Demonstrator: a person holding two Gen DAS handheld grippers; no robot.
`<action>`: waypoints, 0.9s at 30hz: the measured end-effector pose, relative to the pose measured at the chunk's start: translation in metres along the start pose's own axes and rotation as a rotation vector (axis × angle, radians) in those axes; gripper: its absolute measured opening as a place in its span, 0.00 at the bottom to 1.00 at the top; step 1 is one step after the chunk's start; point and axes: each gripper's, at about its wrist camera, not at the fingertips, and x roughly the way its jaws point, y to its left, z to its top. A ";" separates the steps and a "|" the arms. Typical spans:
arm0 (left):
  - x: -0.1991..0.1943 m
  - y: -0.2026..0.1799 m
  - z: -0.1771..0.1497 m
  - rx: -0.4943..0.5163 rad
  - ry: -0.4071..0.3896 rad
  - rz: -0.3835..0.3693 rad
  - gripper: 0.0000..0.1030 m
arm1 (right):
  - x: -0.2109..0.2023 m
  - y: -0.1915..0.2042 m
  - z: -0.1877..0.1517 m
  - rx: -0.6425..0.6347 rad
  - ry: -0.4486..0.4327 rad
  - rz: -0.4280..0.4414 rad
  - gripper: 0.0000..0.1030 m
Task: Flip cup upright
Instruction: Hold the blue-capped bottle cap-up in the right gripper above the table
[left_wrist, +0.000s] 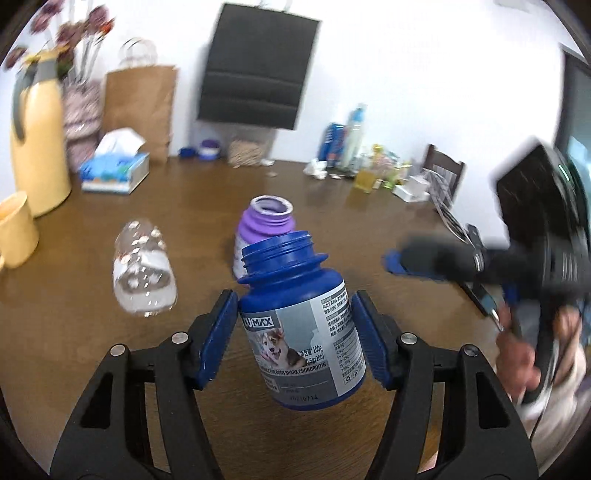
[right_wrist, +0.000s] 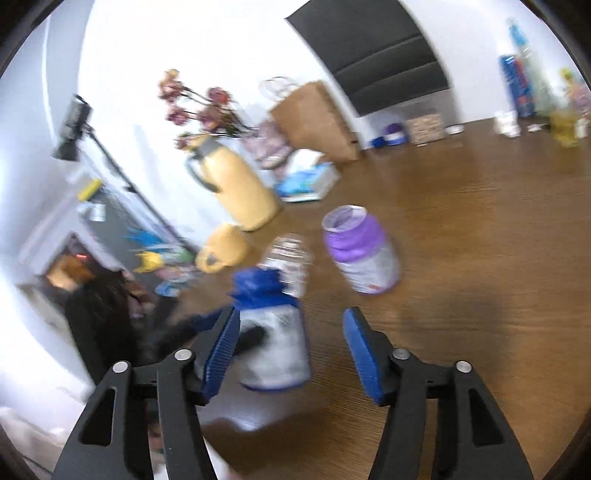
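Note:
A blue open-mouthed pill bottle (left_wrist: 301, 332) with a dog label stands nearly upright on the brown table, between the blue pads of my left gripper (left_wrist: 295, 332); the pads sit close to its sides with slight gaps. In the blurred right wrist view the same bottle (right_wrist: 273, 332) stands left of centre. My right gripper (right_wrist: 290, 349) is open and empty, its left pad beside the bottle; it also shows blurred in the left wrist view (left_wrist: 424, 258). A clear glass cup (left_wrist: 144, 269) lies on its side to the left. A purple bottle (left_wrist: 264, 229) stands upright behind.
A yellow thermos (left_wrist: 37, 147), a yellow mug (left_wrist: 14, 229), a tissue box (left_wrist: 114, 168) and a paper bag (left_wrist: 140, 107) stand at the back left. Small bottles and clutter (left_wrist: 354, 155) line the back right. A chair (left_wrist: 443, 173) is at the right.

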 end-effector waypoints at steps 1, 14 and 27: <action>-0.004 -0.003 -0.001 0.030 -0.015 -0.025 0.58 | 0.009 0.004 0.004 -0.006 0.020 0.023 0.68; -0.016 0.005 -0.002 0.067 -0.017 -0.134 0.61 | 0.064 0.029 0.015 -0.095 0.110 -0.029 0.52; 0.021 0.020 0.038 -0.007 0.135 -0.196 0.59 | 0.060 0.082 0.025 -0.466 -0.040 -0.193 0.52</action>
